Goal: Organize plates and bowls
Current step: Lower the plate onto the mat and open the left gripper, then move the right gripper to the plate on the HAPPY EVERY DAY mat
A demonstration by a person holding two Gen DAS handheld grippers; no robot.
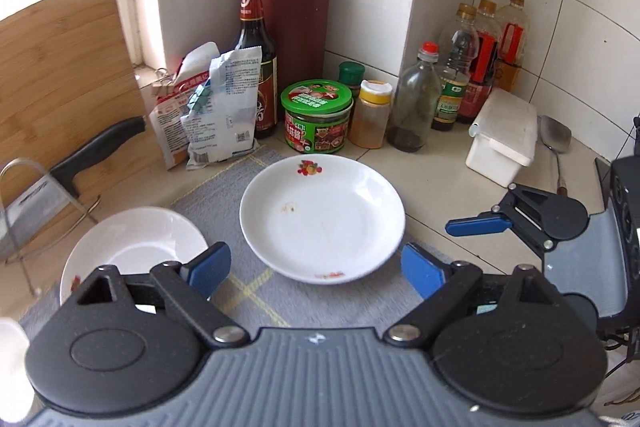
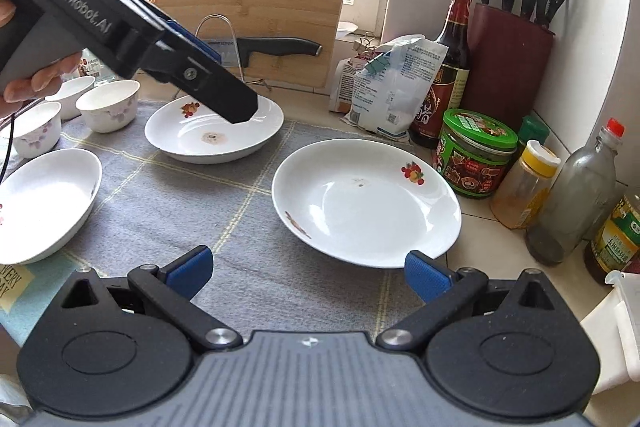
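While both grippers hover with jaws apart and empty, the left gripper (image 1: 316,269) and right gripper (image 2: 308,273) face a white plate (image 2: 366,203) (fruit motif on its rim) resting on the grey mat (image 2: 168,203), beside another plate (image 2: 214,137).

glossy plate (image 1: 322,219), woven cloth mat (image 2: 240,211)

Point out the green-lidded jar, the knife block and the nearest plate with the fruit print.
green-lidded jar (image 1: 317,98): left wrist view, on its lid.
knife block (image 1: 296,27): left wrist view, front face.
plate with the fruit print (image 2: 384,211): right wrist view, inner well.
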